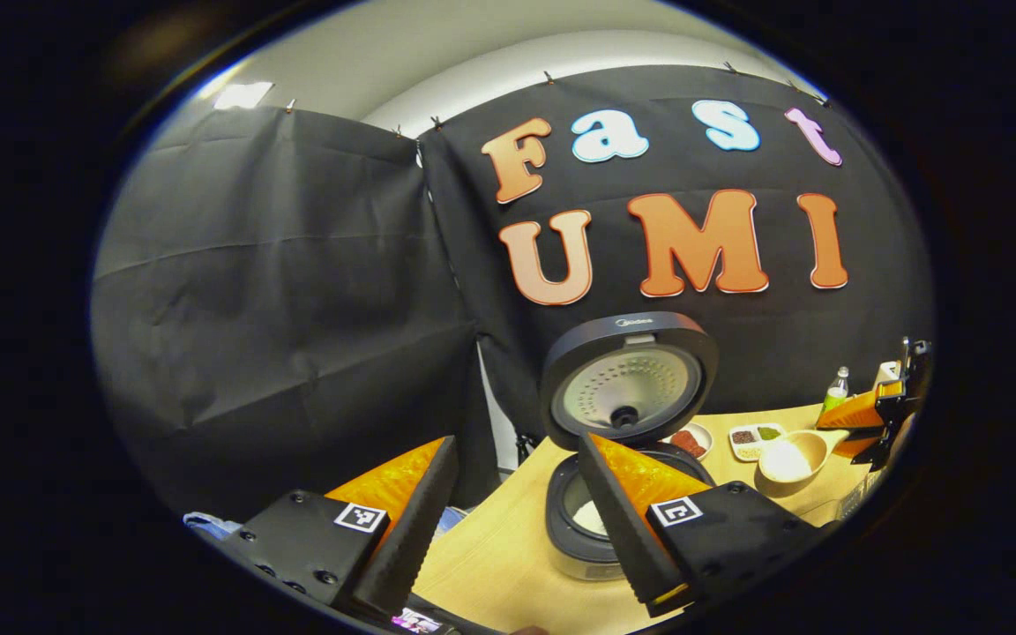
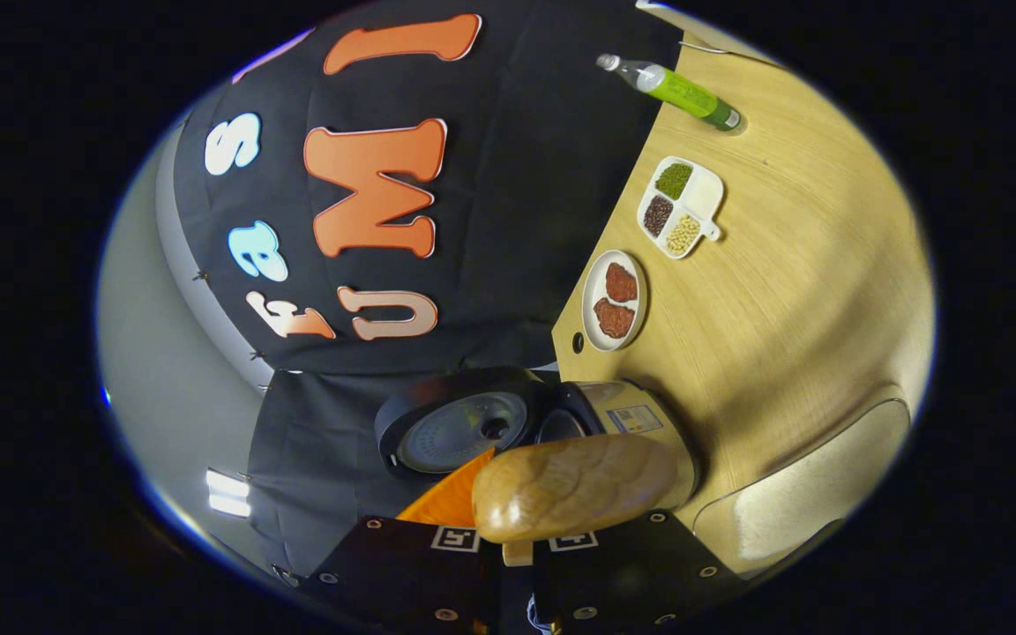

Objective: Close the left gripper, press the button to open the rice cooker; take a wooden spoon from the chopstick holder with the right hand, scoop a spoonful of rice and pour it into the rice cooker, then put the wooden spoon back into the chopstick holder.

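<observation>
Rice cooker point(image 1: 623, 441) on table point(image 1: 508, 556), lid up; button step done. Left claw point(image 1: 517, 520) apart. Right claw point(image 2: 517, 538) clamped on wooden spoon point(image 2: 574, 487), tipped over the cooker; pour seemingly underway. Remaining: return to holder.

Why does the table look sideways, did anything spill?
No spill shows. The right gripper is rolled over, holding the wooden spoon, so its view tilts. The rice cooker stands upright, lid open, on the table.
</observation>
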A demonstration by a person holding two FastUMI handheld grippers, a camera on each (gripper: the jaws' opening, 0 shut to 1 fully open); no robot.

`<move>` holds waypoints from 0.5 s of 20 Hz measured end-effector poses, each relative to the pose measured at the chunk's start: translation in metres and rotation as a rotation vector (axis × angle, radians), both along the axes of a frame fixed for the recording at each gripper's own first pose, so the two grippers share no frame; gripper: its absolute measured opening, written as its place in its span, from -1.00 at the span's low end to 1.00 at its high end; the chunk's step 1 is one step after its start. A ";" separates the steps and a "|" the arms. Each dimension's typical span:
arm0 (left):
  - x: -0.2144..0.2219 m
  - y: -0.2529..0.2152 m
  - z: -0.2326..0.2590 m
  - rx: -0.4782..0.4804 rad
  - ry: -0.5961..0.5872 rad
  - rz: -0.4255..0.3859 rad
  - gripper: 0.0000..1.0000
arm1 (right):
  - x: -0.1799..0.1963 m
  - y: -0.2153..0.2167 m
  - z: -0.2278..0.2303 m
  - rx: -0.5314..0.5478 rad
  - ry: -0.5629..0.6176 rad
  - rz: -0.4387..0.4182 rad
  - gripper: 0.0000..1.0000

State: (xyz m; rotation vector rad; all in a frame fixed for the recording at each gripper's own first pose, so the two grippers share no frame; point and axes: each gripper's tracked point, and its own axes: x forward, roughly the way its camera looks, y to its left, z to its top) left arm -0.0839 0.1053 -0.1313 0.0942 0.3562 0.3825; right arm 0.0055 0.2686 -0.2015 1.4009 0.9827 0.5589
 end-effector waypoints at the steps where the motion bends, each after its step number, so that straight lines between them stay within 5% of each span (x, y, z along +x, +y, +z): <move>1: -0.007 0.007 0.000 0.005 0.001 0.018 0.87 | 0.005 0.011 0.003 -0.004 -0.009 0.014 -0.84; 10: -0.046 0.058 -0.001 0.010 0.007 0.137 0.87 | 0.031 0.091 0.013 -0.177 -0.170 0.104 -0.84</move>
